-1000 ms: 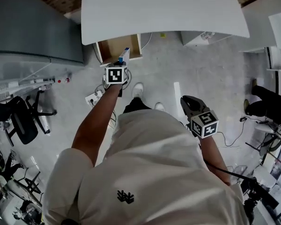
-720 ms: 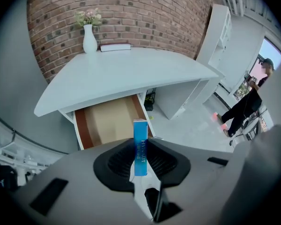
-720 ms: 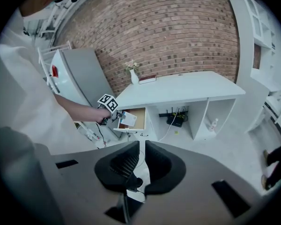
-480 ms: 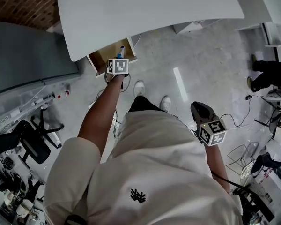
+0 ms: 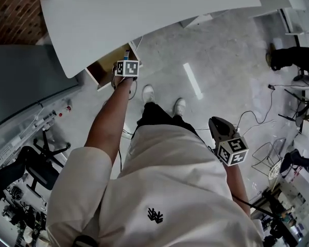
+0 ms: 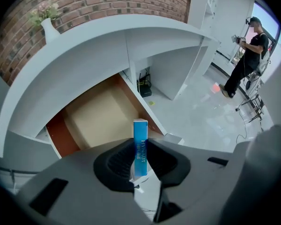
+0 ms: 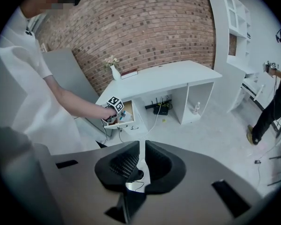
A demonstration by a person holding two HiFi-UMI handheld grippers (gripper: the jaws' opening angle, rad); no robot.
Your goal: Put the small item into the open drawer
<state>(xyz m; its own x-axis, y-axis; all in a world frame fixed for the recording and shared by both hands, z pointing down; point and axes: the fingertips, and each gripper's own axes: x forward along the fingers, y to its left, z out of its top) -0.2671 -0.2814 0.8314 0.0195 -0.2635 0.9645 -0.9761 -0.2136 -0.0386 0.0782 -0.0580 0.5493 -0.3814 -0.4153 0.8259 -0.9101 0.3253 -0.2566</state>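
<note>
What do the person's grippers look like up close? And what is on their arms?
The left gripper and the right gripper are dark grey, with rounded jaws lined with ribbed black pads. Each carries a white cube printed with black square markers. The person wears a white short-sleeved shirt with a small black logo, so the forearms are bare.

Bright, even light falls all around me. A long streak of glare lies on the glossy floor point(image 5: 193, 81) ahead of my feet point(image 5: 149, 92). The drawer point(image 6: 98, 116) sits in soft shade under the bench point(image 6: 84, 55). Both gripper views bulge and darken to black at their round edges.
</note>
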